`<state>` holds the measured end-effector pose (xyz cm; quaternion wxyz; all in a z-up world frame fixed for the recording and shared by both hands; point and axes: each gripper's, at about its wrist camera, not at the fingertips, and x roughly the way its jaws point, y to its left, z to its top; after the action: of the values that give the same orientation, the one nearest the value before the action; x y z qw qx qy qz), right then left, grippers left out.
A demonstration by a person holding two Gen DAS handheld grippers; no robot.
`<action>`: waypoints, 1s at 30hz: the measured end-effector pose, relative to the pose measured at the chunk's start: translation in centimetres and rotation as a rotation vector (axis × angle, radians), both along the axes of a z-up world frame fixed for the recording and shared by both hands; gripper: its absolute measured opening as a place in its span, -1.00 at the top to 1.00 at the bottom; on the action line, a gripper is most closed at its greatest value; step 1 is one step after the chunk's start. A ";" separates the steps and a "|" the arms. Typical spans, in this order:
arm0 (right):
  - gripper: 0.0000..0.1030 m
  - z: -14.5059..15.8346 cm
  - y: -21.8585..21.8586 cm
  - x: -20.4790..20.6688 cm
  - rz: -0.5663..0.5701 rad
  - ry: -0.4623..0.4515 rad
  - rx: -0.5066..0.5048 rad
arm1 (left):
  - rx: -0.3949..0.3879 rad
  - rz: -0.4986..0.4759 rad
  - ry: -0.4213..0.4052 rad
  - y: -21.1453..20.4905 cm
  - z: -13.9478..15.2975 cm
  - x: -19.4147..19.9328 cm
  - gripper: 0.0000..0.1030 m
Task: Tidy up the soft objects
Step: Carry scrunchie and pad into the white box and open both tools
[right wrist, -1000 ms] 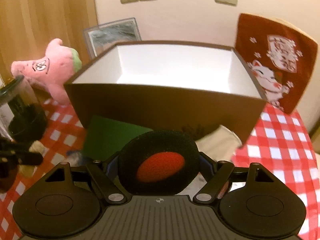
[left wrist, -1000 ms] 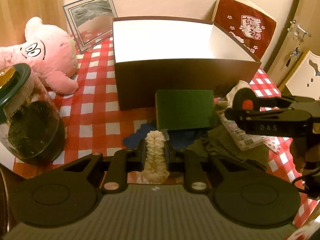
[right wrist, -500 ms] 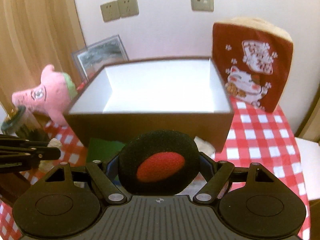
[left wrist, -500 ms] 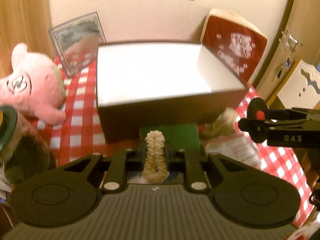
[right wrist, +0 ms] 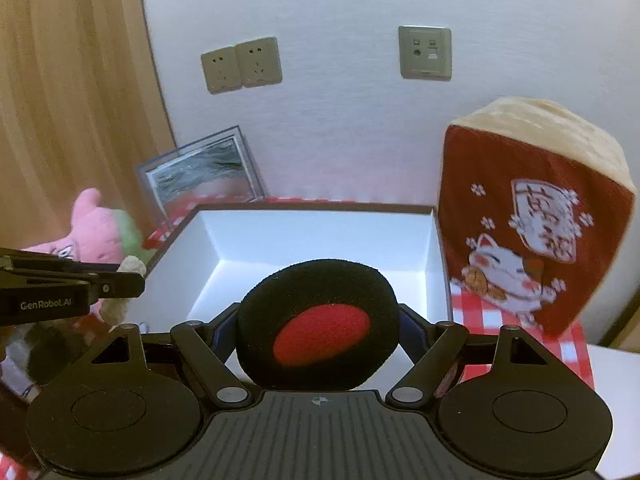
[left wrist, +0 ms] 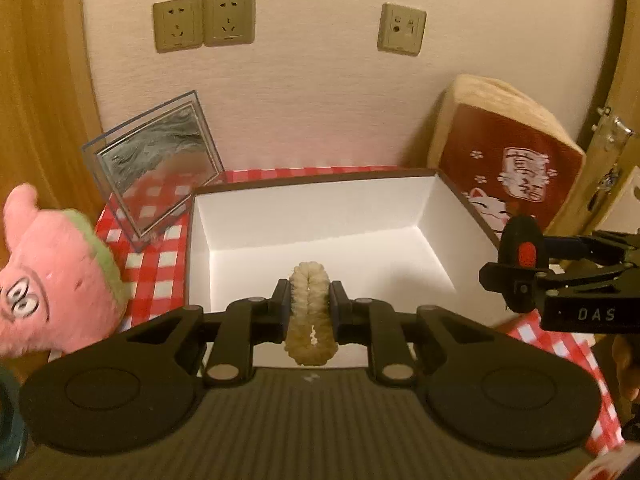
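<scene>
Now the left gripper (left wrist: 310, 304) pinches a cream fuzzy scrunchie (left wrist: 310, 312) between its fingers, held over the near edge of the open white-lined box (left wrist: 320, 216). At 3 o'clock in the left view, the right gripper (right wrist: 318, 320) clamps a black foam pad with a red centre (right wrist: 320, 326), also over the box's near side. A pink plush toy (left wrist: 52, 276) sits at 9 o'clock beside the box, and a red cat cushion (right wrist: 532, 220) leans against the wall at 2 o'clock.
</scene>
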<state>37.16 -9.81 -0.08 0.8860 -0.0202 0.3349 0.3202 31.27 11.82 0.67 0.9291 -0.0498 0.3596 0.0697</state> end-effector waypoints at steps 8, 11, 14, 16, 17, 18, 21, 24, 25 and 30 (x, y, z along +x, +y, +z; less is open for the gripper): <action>-0.53 -3.0 1.8 5.0 -0.010 0.044 -0.082 | -0.018 0.002 0.062 0.5 -2.2 5.2 0.44; -0.53 -4.1 2.1 6.1 -0.011 0.062 -0.104 | -0.019 -0.013 0.077 0.4 -2.7 6.6 0.16; -0.53 -4.6 2.4 6.8 -0.008 0.071 -0.114 | -0.007 -0.021 0.090 0.3 -3.1 7.7 -0.11; -0.53 -4.8 2.5 7.2 -0.007 0.078 -0.110 | -0.001 -0.023 0.093 0.3 -3.1 8.2 -0.21; -0.53 -5.0 2.5 7.3 -0.006 0.084 -0.107 | 0.001 -0.025 0.093 0.3 -3.2 8.3 -0.22; -0.54 -5.1 2.5 7.5 -0.005 0.088 -0.105 | 0.002 -0.025 0.095 0.4 -3.2 8.3 -0.22; -0.56 -5.2 2.5 7.6 -0.001 0.090 -0.104 | -0.002 -0.019 0.102 0.7 -3.5 8.6 -0.22; -0.60 -5.2 2.5 7.7 -0.005 0.094 -0.092 | -0.003 -0.015 0.106 0.9 -3.6 8.7 -0.22; -0.61 -5.2 2.5 7.8 -0.008 0.095 -0.085 | -0.002 -0.015 0.106 0.9 -3.6 8.7 -0.22; -0.85 -4.5 2.4 8.0 -0.013 0.093 -0.058 | -0.003 -0.008 0.102 1.2 -3.4 8.4 -0.22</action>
<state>45.17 -7.40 -4.58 0.8704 -0.0289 0.3850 0.3053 39.71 12.99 -2.73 0.9098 -0.0462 0.4068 0.0681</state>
